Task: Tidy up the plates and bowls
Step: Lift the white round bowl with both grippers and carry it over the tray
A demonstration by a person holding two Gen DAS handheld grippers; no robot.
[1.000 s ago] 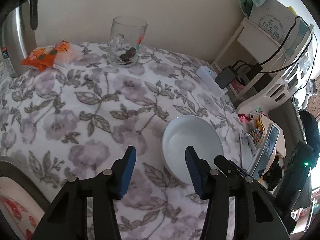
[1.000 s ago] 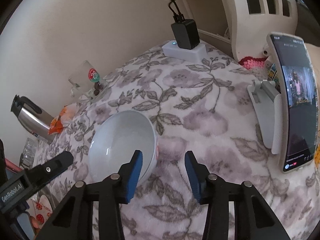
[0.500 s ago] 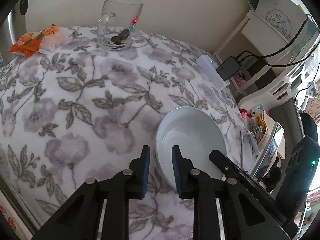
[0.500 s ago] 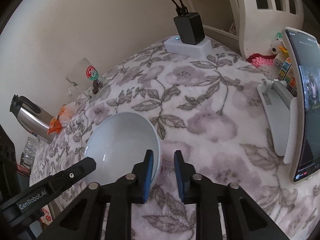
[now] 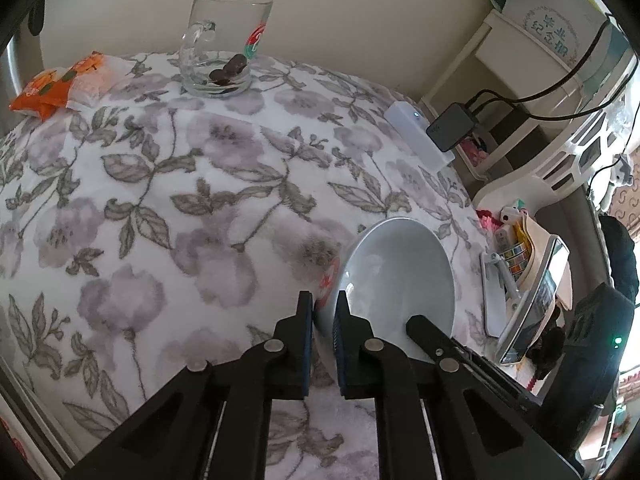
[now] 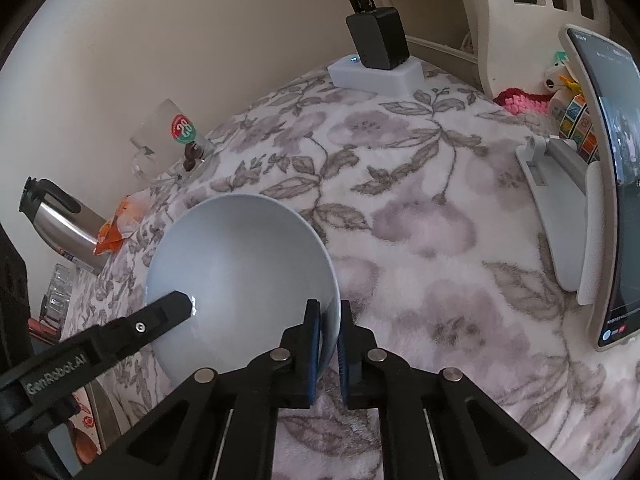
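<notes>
1. Left tool (image 5: 323, 312): its jaws have just been closing and now clamp the left rim of the white bowl (image 5: 396, 276), one pad outside the wall and one inside. The rim sits directly between the pads; the rest of the bowl extends forward and to the right of this tool.
2. Bowl: it rests on the floral cloth of the table (image 5: 160, 200) and appears tipped, its left side raised slightly. Nothing is inside it.
3. Right tool (image 6: 329, 322): its jaws have just been closing as well and now pinch the opposite rim. Seen from this tool, the bowl lies forward and to the left, with the left tool's finger reaching in over the far edge.
4. Step in hand, as judged: a two-point grip before lifting the bowl. Keep both grips firm and raise both tools together at the same rate, so the bowl stays level and the smooth rim does not slide out of the pads.
5. Clearance: the glass mug (image 5: 224, 44) stands well ahead of the left tool; the phone on its stand (image 6: 600, 184) stands to the right of the right tool. Carry the bowl clear of both.
</notes>
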